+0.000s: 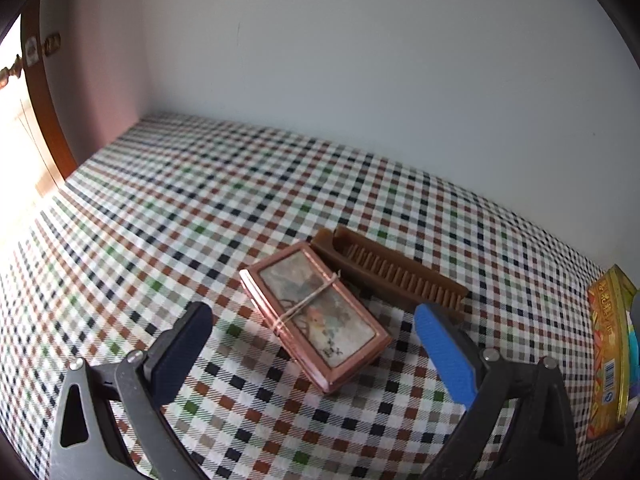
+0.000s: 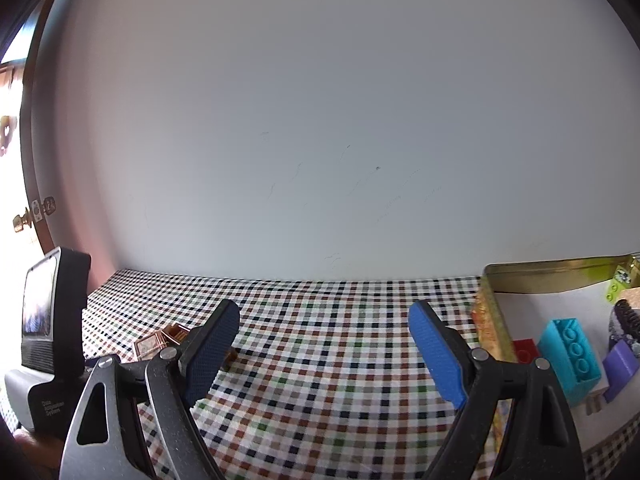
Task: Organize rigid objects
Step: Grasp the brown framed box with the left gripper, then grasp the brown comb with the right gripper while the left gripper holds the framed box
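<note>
A checked tablecloth covers the table beneath a plain white wall. One gold tin stands open at the right edge of the right wrist view, just right of the right gripper, whose jaws are spread wide and hold nothing. Inside the tin lie one cyan brick, one purple brick, one red brick and a small green piece; the other contents are too small to tell. The left gripper, jaws likewise wide and empty, hovers above the cloth with one copper-framed box, bound with string, lying between and just beyond its fingertips. One brown comb lies directly behind the box, touching it. One black screen device stands at the far left of the right wrist view.
</note>
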Demonstrator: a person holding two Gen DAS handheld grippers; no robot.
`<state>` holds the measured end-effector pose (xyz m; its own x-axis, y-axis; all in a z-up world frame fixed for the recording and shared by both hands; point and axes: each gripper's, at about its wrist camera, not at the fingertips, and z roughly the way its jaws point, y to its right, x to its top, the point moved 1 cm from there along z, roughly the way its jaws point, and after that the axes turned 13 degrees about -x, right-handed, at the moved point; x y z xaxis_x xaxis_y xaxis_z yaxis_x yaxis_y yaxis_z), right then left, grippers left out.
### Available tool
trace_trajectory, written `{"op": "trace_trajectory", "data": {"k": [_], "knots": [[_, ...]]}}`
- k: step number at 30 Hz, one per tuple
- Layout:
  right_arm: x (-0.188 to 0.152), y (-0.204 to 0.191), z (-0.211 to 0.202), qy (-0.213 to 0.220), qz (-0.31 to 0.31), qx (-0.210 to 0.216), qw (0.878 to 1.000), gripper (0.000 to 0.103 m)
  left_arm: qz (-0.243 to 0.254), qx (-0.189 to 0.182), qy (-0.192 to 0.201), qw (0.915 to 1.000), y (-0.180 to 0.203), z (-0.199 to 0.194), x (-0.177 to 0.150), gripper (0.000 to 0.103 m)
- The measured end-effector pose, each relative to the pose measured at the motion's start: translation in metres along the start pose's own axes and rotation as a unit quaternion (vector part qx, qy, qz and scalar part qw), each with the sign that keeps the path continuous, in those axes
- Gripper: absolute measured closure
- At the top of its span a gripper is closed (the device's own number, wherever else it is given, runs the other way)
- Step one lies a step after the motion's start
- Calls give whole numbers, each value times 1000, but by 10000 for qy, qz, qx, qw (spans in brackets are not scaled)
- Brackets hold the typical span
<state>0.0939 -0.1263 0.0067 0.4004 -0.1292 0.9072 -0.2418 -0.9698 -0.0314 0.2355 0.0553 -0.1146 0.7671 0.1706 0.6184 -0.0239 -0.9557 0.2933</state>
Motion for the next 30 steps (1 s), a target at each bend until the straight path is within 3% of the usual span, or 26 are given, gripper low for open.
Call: {"op": "trace_trajectory", "data": {"k": [5, 9, 11, 12, 14, 19, 23, 30], "knots": [[3, -11, 12, -144, -25, 52, 9999, 15, 88, 33, -61, 9999, -4, 5, 2, 3], [3, -19, 21, -338, -134, 150, 9992, 15, 398, -186, -180, 9989, -15, -1, 3, 5], [3, -23, 24, -434, -204, 226, 9986, 15, 623, -134, -228, 9977, -21, -3, 3, 15], [3, -25, 26, -484, -248, 275, 9981, 15, 799, -1, -267, 9964, -22, -5, 1, 25], [2, -30, 30, -611, -383, 405, 9966, 15, 902, -90, -268, 9955, -31, -7, -1, 30], [-1, -53, 41, -911, -734, 760, 9902, 15, 1055, -217, -234, 9939, -45, -19, -3, 56], [-5, -80, 47, -1053, -1255, 1111, 9802, 15, 929, -308, -193, 9950, -55, -21, 0, 56], [-14, -131, 69, -1208, -2387, 1212, 9559, 15, 999, -186, -203, 9946, -50, -16, 0, 57]]}}
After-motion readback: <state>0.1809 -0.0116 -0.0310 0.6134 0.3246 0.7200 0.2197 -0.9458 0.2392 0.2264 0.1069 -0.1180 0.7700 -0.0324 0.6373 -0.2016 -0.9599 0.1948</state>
